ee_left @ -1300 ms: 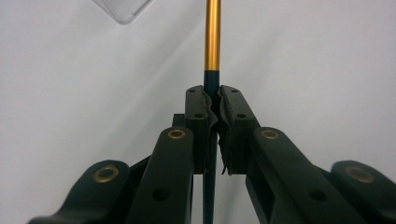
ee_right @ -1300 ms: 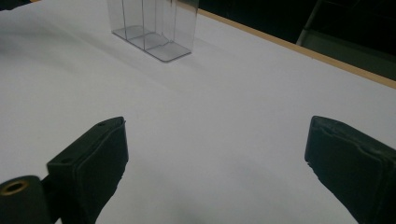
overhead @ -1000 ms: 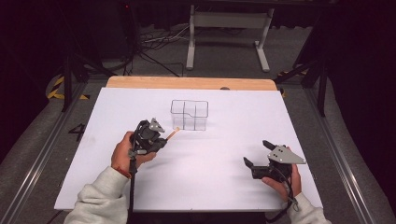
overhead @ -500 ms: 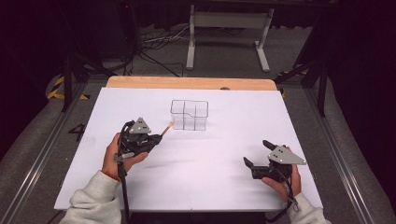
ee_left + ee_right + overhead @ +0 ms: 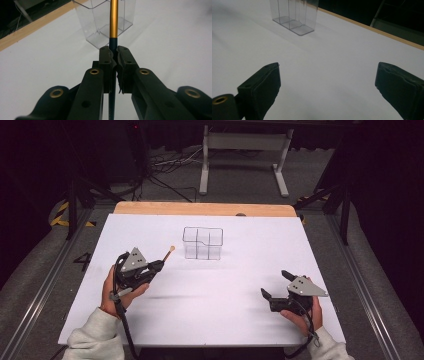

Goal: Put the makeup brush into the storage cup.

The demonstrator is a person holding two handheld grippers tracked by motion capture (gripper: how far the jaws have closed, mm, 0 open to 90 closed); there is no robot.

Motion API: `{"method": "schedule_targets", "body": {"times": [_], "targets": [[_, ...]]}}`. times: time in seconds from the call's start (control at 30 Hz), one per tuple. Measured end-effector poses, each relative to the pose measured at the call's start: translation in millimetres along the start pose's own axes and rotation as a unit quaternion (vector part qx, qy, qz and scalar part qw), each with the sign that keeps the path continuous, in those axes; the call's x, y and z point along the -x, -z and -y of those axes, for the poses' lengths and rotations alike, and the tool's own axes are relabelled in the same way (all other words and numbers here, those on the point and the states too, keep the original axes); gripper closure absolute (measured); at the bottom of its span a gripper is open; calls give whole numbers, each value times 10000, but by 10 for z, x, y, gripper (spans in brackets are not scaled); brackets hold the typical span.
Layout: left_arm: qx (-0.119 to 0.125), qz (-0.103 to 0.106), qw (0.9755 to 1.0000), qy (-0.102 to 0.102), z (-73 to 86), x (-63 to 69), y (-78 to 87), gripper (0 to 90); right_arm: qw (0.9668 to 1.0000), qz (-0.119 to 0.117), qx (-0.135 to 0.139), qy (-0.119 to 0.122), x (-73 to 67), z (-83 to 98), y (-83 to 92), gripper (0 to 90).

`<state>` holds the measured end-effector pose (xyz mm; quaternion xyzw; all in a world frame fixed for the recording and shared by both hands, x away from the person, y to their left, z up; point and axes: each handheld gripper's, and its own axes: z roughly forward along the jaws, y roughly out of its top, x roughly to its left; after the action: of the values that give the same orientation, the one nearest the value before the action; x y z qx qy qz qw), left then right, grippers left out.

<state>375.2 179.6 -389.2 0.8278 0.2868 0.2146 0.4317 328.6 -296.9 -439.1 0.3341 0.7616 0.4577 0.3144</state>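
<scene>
White table top (image 5: 215,310), wooden strip along far edge. Clear plastic organiser (image 5: 202,243) upright near middle of far half, split into compartments by inner walls; exact count hard to tell from above, perhaps three or four. Nothing visible inside.

Left gripper (image 5: 156,266) over left part of table, held in left hand (image 5: 117,287), pale sleeve (image 5: 95,337) coming in from bottom edge. Jaws pressed together on thin brush (image 5: 168,253): dark lower shaft pinched between pads, gold section running forward out of grip, pale tip pointing toward organiser. Tip short of organiser's left wall, near but apart. Seen through left gripper view, brush (image 5: 114,22) standing straight up between black jaws, gold part crossing in front of clear organiser (image 5: 105,21), dark part carrying on below pads toward bottom edge. Pads (image 5: 106,62) closed tight against shaft on both sides.

Right gripper (image 5: 277,284) over right near part of table, well apart from organiser, held in right hand (image 5: 300,317), grey three-cornered plate on top, cable trailing off near edge. Jaws spread wide, nothing between them. Right gripper view: two black pads (image 5: 262,86) far apart at bottom corners, bare white table between, organiser (image 5: 293,15) farther off at upper left, wooden edge (image 5: 372,28) slanting behind.

Beyond table: dark floor, cables, legs of grey metal stand (image 5: 245,150).
</scene>
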Motion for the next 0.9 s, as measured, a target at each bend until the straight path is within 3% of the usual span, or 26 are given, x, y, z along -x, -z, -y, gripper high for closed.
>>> {"method": "schedule_targets", "body": {"times": [0.17,0.4,0.53,0.9], "targets": [[251,-124,9996,-11,8,-17,16,828,10000,8,-7,-35,7,4,-1,68],[510,-144,9985,100,22,-45,13,828,10000,-2,-18,-31,11,6,-7,68],[834,-161,9962,183,23,-58,17,828,10000,-5,-8,-26,12,4,-4,67],[1196,-64,9927,174,-44,-64,-34,828,10000,23,2,-25,12,3,0,66]]}}
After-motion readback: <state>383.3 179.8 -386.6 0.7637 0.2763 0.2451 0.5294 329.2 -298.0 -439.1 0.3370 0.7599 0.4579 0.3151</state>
